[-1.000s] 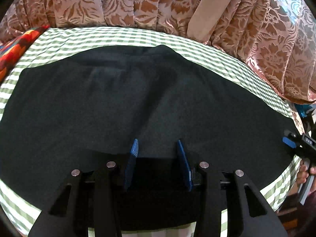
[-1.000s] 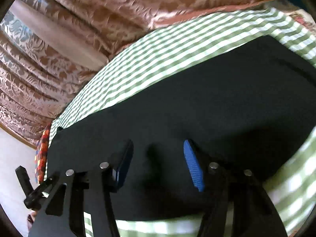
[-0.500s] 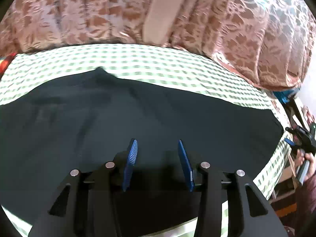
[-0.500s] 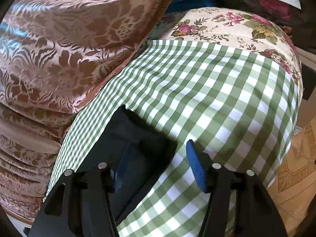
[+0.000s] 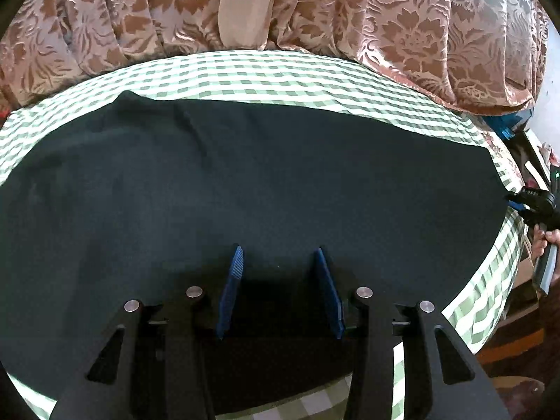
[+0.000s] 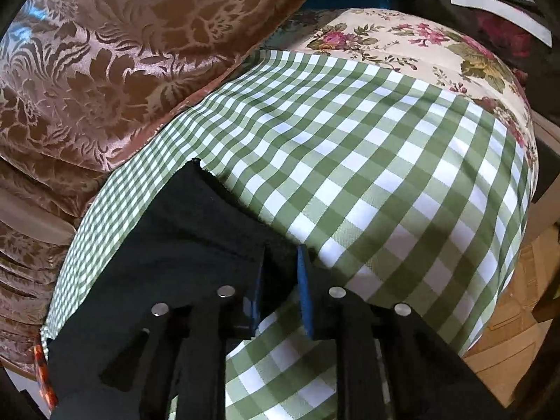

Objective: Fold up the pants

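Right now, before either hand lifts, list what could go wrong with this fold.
1. The right gripper is closing on only the corner of the black pants, near the hem edge; so shallow a bite may slip out when lifted.
2. The left gripper hangs open over the middle of the cloth, gripping nothing; a one-sided lift would likely drag the fold askew.
3. The near edge of the pants lies close to the edge of the green checked cloth; a tug could pull them off.

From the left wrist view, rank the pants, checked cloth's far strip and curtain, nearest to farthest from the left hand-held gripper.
1. Black pants, directly under the left hand-held gripper.
2. Checked cloth, strip beyond the pants.
3. Floral curtain, hanging behind, along the top.
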Available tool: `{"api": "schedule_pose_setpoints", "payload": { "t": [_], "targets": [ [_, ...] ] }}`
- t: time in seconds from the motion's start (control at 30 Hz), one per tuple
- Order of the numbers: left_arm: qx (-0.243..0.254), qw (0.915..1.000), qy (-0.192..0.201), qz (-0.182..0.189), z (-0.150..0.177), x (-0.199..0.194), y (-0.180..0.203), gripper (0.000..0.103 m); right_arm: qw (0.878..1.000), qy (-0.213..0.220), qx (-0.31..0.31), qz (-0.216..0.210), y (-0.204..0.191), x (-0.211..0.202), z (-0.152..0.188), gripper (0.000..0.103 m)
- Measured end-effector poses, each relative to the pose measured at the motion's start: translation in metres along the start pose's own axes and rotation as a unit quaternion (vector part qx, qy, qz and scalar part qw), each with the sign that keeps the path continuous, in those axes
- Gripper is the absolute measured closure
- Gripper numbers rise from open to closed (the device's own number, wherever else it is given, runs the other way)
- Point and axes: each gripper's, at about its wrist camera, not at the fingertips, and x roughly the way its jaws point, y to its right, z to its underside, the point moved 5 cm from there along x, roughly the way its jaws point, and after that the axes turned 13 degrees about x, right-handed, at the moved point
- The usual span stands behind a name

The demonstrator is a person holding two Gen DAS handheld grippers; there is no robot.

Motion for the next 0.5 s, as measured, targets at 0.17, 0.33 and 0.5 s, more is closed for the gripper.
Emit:
{"api": "schedule_pose_setpoints", "payload": {
  "t": [0.17,0.33,0.5],
  "targets": [
    [-0.016,0.9998,0.01,0.003,-0.005,-0.006,-0.007,0.057,1.0,-0.001,-0.004,-0.005,-0.005,-0.012,0.006,0.068],
    [-0.01,0.9996,0.019,-0.021,-0.008,-0.013,-0.01,0.057,1.0,-0.003,-0.007,-0.01,-0.01,-0.027,0.017,0.064],
    [-0.003,0.9992,0.025,-0.033,-0.012,-0.018,-0.014,0.057,0.999,0.006,-0.028,-0.021,-0.028,-0.044,0.025,0.063]
  ]
}}
